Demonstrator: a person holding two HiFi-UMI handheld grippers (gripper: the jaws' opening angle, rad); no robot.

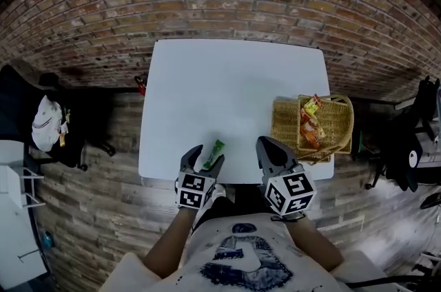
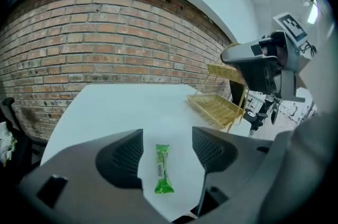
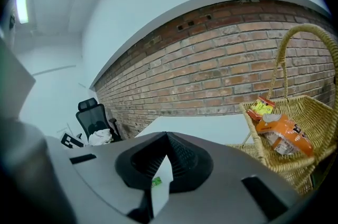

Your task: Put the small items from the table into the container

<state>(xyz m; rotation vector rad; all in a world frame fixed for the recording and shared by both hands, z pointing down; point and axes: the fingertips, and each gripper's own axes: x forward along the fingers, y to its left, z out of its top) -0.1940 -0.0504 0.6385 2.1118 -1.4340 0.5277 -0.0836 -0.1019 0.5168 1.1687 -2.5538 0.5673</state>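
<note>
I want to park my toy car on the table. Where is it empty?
The back and middle of the white table are bare, from the brick-wall side down to the green packet, and so is the left edge. It is crowded at the front edge, with the left gripper around the packet and the right gripper beside it. The basket fills the right edge.
</note>
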